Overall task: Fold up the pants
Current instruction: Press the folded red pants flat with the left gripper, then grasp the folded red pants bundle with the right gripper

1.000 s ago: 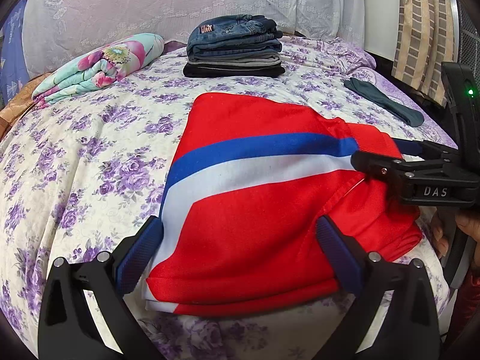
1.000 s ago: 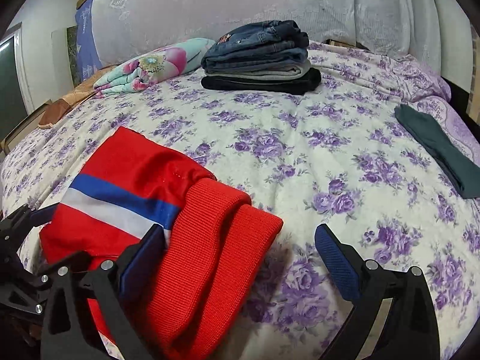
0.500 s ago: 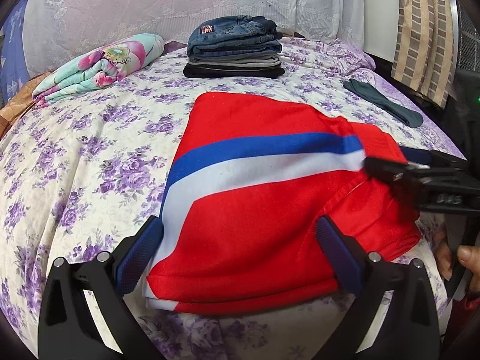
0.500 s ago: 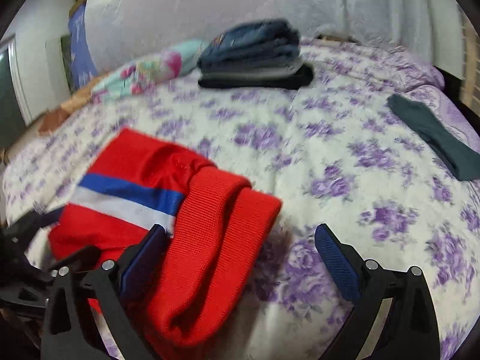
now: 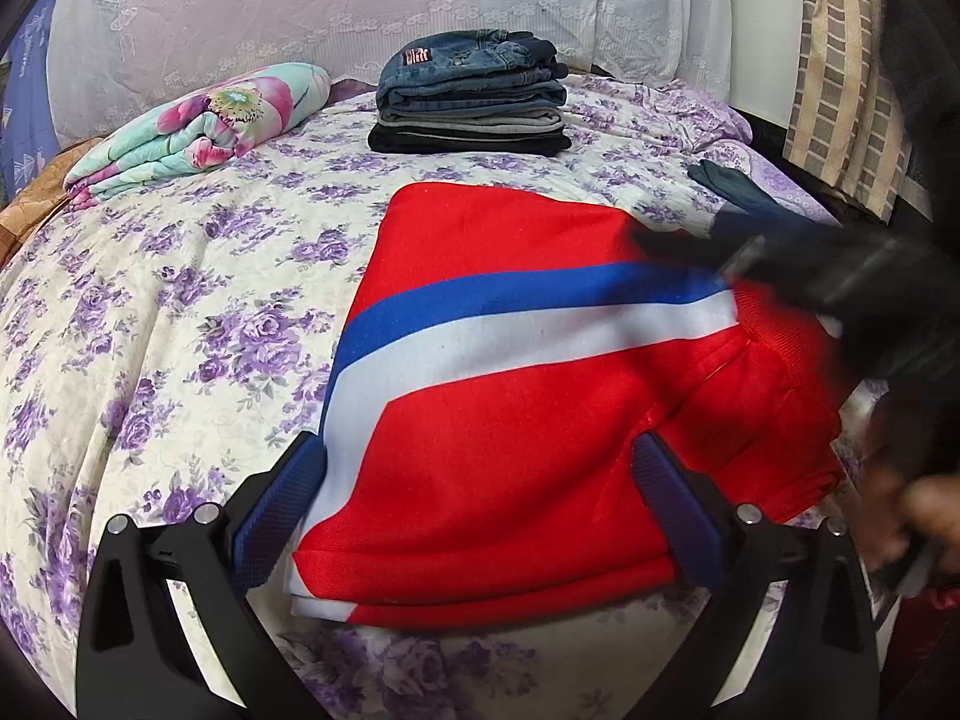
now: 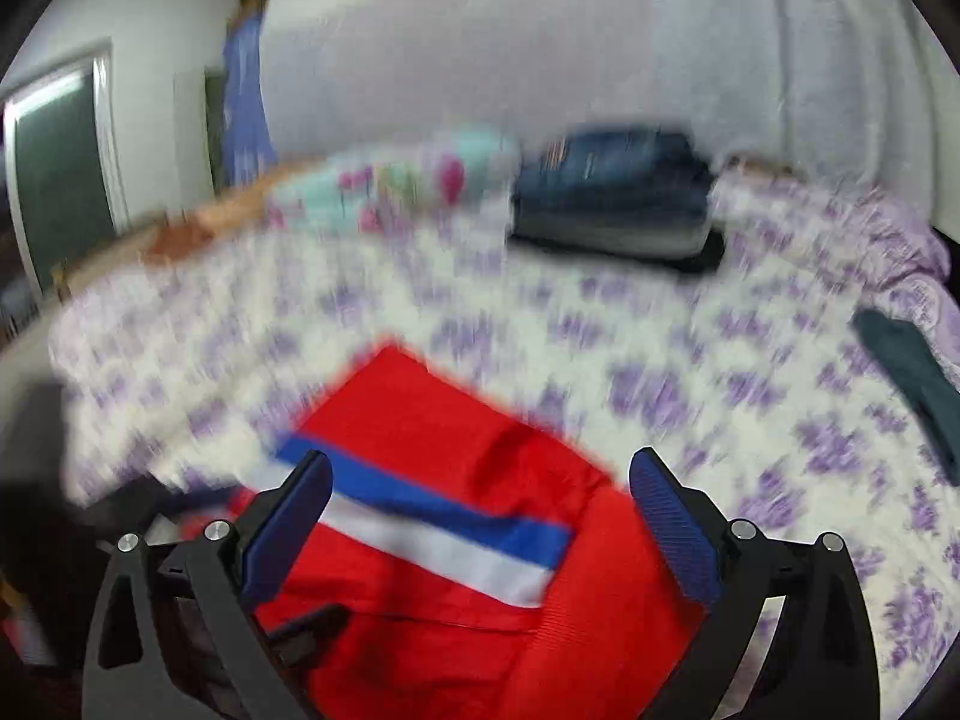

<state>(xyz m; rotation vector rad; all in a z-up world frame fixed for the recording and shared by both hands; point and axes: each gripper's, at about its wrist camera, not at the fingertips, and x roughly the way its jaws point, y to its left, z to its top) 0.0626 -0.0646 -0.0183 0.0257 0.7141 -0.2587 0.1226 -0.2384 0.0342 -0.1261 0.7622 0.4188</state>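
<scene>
The red pants (image 5: pixel 510 408) with a blue and white stripe lie folded on the flowered bedspread (image 5: pixel 180 312). My left gripper (image 5: pixel 480 498) is open, its blue pads on either side of the near folded edge. The right gripper shows blurred at the right of the left wrist view (image 5: pixel 840 282), over the ribbed waistband end. In the right wrist view the pants (image 6: pixel 456 570) lie between the open fingers of my right gripper (image 6: pixel 480 516). That view is motion-blurred.
A stack of folded jeans and dark pants (image 5: pixel 471 102) sits at the back of the bed. A rolled floral blanket (image 5: pixel 198 126) lies at back left. A dark green cloth (image 5: pixel 738 192) lies at the right edge. A striped curtain (image 5: pixel 852 60) hangs at the right.
My right gripper has swung up and over the waistband end of the pants, its view now blurred and centred on them. My left gripper and the pants have stayed put.
</scene>
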